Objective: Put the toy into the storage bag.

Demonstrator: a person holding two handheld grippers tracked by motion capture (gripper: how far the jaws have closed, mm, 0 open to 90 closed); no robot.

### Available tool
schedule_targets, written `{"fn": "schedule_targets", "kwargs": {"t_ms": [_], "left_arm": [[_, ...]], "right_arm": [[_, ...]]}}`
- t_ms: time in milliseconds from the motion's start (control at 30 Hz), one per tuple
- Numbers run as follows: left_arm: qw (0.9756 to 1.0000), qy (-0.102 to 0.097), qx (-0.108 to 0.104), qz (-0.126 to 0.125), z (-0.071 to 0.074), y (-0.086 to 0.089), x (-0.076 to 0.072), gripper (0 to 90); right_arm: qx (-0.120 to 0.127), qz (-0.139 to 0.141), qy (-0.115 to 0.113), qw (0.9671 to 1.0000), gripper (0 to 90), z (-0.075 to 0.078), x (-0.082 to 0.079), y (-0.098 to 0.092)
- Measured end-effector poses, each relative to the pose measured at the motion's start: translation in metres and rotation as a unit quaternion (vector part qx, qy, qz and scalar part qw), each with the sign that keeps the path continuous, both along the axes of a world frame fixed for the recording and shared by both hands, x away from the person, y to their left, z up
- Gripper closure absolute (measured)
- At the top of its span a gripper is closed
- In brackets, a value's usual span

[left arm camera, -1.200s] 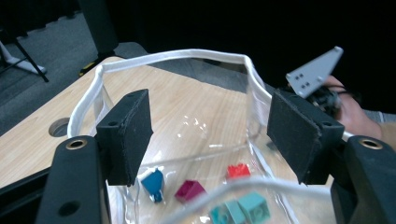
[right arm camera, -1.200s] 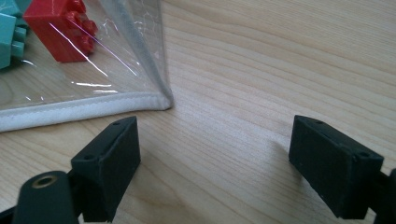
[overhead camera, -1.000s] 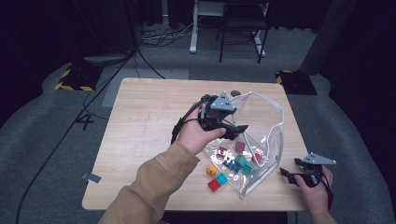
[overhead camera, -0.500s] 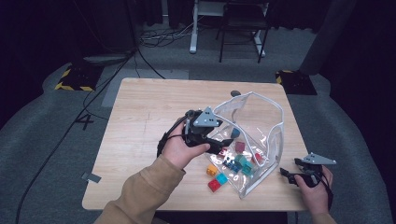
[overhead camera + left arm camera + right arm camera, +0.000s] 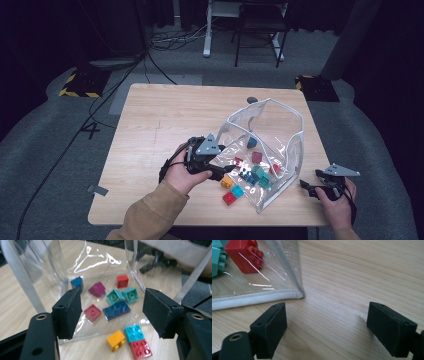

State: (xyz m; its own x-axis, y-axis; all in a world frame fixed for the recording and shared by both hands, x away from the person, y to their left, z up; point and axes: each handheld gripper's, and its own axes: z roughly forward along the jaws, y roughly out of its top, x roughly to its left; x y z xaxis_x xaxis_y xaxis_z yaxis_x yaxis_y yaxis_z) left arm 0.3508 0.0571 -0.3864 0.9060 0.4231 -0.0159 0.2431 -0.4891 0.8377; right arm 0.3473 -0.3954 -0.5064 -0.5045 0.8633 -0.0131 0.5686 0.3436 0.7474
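My left tongs [image 5: 223, 172] sit low over the worktop [image 5: 150, 130], spread, nothing pinched, aimed at loose bricks [image 5: 132, 338] at the clear bag's [image 5: 280, 130] mouth. Right tongs [image 5: 306, 186] spread, empty, beside the bag's corner.

Tabletop [image 5: 150, 125] brightly lit, surroundings dark; glare on clear plastic.
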Motion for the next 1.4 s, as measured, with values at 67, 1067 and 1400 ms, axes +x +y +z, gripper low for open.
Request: {"fn": "schedule_targets", "kwargs": {"t_ms": [67,1067,1400], "left_arm": [[1.0000,0.004,-0.003,-0.002,-0.008,0.001,-0.001,32.0],[0.9985,0.053,0.015,0.007,-0.109,-0.009,0.004,33.8],[0.9971,0.066,0.038,-0.002,-0.117,-0.017,0.006,43.8]], "right_arm": [[0.000,0.000,0.000,1.0000,16.6,0.000,0.000,0.000],[0.000,0.001,-0.001,1.0000,16.5,0.000,0.000,0.000],[0.000,0.001,0.000,1.0000,16.6,0.000,0.000,0.000]]}}
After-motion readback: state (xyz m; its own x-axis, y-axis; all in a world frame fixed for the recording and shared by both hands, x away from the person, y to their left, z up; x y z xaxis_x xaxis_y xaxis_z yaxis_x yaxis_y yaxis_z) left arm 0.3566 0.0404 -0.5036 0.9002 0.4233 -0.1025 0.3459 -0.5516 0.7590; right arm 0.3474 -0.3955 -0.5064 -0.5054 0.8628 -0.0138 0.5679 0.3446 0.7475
